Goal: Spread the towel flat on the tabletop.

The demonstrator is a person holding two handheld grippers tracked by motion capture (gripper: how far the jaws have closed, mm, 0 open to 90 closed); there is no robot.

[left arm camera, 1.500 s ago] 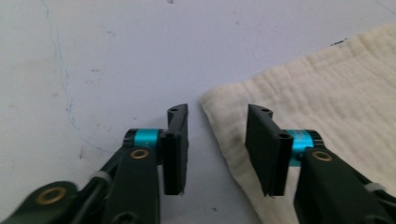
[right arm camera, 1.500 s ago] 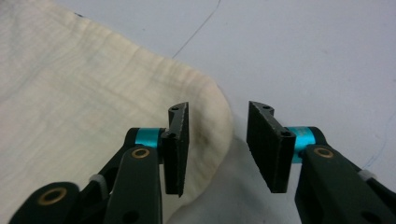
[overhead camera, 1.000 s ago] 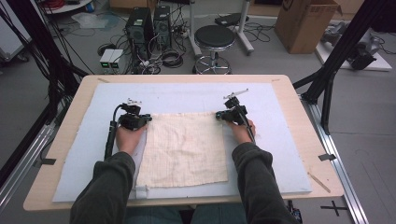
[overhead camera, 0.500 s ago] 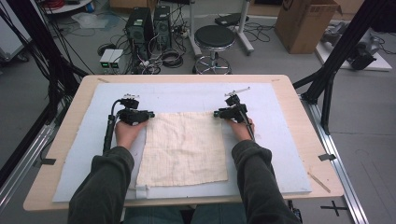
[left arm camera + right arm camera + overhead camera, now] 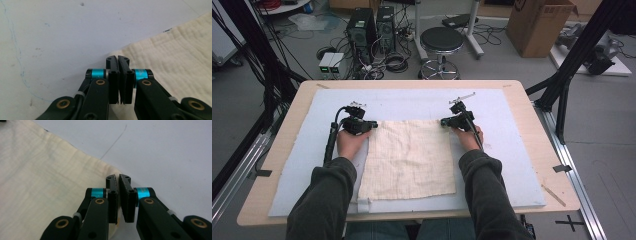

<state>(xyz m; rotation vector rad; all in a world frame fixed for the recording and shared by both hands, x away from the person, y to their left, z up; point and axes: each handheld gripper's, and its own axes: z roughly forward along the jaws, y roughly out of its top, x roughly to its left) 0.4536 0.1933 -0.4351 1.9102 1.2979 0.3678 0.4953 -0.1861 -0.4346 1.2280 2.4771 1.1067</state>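
Observation:
A cream cloth [image 5: 407,160] lies flat on the pale mat [image 5: 412,100]. My left gripper [image 5: 374,125] is at the cloth's far left corner and my right gripper [image 5: 443,121] at its far right corner. In the left gripper view the black jaws [image 5: 117,58] have just been closing and stand together on the corner of the cloth [image 5: 175,55], with a sliver of fabric between the pads. In the right gripper view the jaws [image 5: 117,177] have just been closing too and pinch the corner of the cloth [image 5: 37,182].
The mat covers most of a wooden table [image 5: 532,125]. Bare mat lies beyond the cloth's far edge and on both sides. Past the table stand a stool [image 5: 441,40], computer cases [image 5: 372,25] and a cardboard box [image 5: 539,25] on the floor.
Both hands stay at the cloth's far corners and the cloth lies flat as before. The left gripper has shifted only slightly.

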